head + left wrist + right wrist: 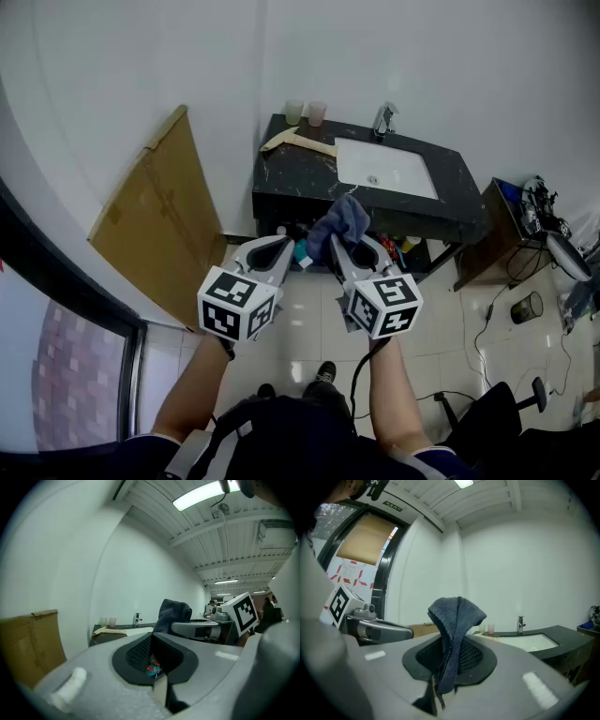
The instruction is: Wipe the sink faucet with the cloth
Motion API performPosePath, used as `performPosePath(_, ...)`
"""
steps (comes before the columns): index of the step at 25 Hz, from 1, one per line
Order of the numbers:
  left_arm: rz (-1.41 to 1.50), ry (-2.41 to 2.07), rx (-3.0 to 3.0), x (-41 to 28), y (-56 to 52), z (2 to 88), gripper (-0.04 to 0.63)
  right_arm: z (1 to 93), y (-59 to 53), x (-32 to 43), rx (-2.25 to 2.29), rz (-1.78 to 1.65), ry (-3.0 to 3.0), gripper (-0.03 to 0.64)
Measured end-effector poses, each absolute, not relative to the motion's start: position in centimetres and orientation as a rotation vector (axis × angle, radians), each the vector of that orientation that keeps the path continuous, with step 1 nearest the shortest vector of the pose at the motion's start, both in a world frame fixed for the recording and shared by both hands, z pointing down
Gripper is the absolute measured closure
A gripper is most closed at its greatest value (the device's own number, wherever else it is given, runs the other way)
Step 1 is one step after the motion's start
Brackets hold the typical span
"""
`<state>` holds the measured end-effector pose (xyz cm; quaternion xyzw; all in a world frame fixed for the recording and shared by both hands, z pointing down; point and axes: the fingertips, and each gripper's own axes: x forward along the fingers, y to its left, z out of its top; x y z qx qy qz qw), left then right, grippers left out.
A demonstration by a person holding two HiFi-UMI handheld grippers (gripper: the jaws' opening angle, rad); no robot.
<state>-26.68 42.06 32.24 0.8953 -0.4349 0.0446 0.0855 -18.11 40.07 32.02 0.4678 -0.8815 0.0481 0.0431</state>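
Your right claw [449, 667] is pinching the cloth [457, 620]. The right gripper view shows the jaws pressed on its lower end while the dark blue-grey fold stands up above them. Your left claw [152, 644] is pressed together with nothing held, which only the left gripper view makes plain.

The head view adds what neither gripper view gives. Both claws are level, side by side over the tiled floor [450, 328], well short of the faucet [383, 120]. The faucet stands at the back edge of the white sink [408, 178], set in the dark desk [286, 178]. Two cups [305, 112] stand left of the faucet, and a cardboard sheet [155, 225] leans on the wall further left.
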Motion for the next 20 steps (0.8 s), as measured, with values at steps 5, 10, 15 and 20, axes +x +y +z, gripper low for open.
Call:
performPosePath(5,0.154,-1.284,2.660,-24.1,39.7,32.9,0.595,32.4,37.9,-15.1,1.447,0.160,-2.688,0.552)
performPosePath(10,0.186,-1.266,2.665,-20.6,36.6,33.4,0.594,32.3,35.0,-11.3,1.468,0.159,-2.691,0.552)
performPosePath(15,0.210,-1.255,2.668,-16.1,32.6,34.0,0.595,32.7,31.5,-7.2,1.470,0.165,-2.696,0.552)
performPosePath(20,0.225,-1.251,2.694,-11.1,28.8,33.5,0.594,32.6,28.1,-3.0,1.468,0.160,-2.717,0.552)
